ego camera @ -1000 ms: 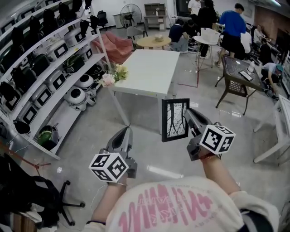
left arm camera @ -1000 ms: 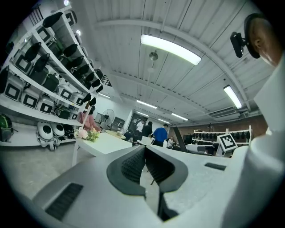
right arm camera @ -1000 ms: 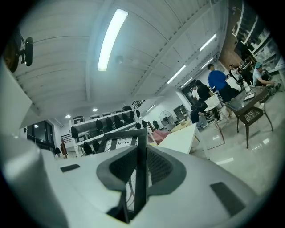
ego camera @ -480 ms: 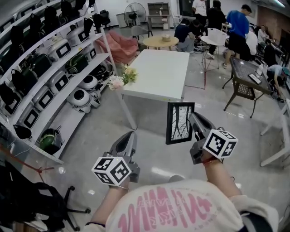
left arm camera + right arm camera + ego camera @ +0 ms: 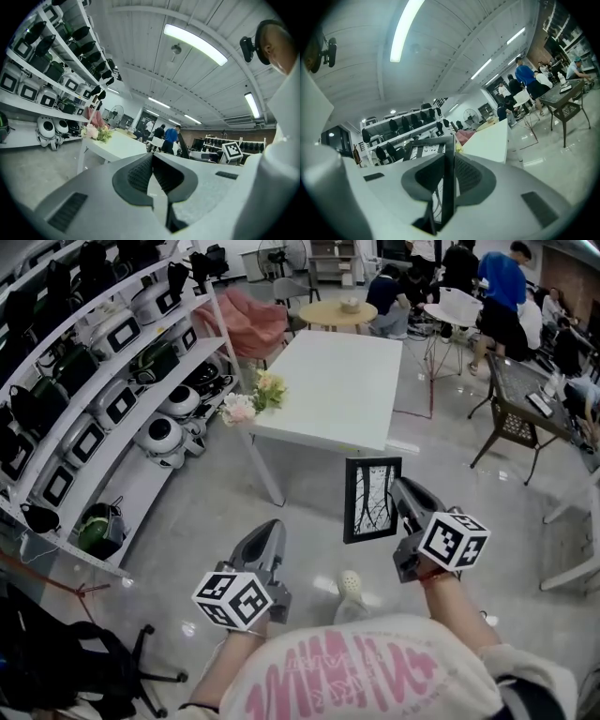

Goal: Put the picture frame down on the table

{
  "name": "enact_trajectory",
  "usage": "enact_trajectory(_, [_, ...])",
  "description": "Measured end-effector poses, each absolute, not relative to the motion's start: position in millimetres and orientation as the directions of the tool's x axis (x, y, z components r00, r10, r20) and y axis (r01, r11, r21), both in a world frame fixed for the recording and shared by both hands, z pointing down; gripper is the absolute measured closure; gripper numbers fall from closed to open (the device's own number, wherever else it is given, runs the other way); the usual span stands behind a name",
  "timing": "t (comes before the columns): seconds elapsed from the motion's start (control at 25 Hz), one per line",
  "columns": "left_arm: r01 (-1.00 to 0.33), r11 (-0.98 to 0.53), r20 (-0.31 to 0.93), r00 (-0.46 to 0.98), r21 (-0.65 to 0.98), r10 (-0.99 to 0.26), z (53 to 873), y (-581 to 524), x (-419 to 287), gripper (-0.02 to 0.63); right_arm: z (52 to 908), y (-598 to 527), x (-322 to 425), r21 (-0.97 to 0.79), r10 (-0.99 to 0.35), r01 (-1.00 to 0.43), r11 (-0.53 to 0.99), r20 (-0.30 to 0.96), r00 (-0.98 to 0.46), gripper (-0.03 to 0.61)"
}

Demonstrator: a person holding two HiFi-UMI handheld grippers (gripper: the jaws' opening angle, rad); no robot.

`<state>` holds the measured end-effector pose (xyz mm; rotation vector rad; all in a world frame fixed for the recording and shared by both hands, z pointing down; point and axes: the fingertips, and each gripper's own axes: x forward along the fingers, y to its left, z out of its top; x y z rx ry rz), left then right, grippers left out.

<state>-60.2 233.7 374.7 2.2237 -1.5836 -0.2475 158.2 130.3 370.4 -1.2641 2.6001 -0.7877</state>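
Right gripper (image 5: pixel 401 491): I see it clamped on the right edge of the picture frame (image 5: pixel 372 500).
Right gripper view: only here do I see the frame's black edge pinched between the two pads (image 5: pixel 465 174).
Head view: only here do I see the frame whole, upright, its pale print facing me, in the air over the floor just short of the white table (image 5: pixel 328 390)'s near edge.
Left gripper (image 5: pixel 270 532): jaws drawn together on nothing, held low, well short of the table.
Left gripper view: the flowers (image 5: pixel 96 133) sit at the table's near corner.
Writing: pink lettering on the shirt (image 5: pixel 361 673), which I cannot read; the marker cube (image 5: pixel 454 539) bears only squares.
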Motion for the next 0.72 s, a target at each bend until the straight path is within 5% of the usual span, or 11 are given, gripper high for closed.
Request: enact_trajectory(0.72, [-0.879, -0.227, 0.056, 0.274, 0.420, -0.960, 359.2, 27.0, -90.3, 0.611, 361.7, -86.5, 115.1, -0.520, -0.706, -0.638, 0.568, 0.090, -0.702, 0.508])
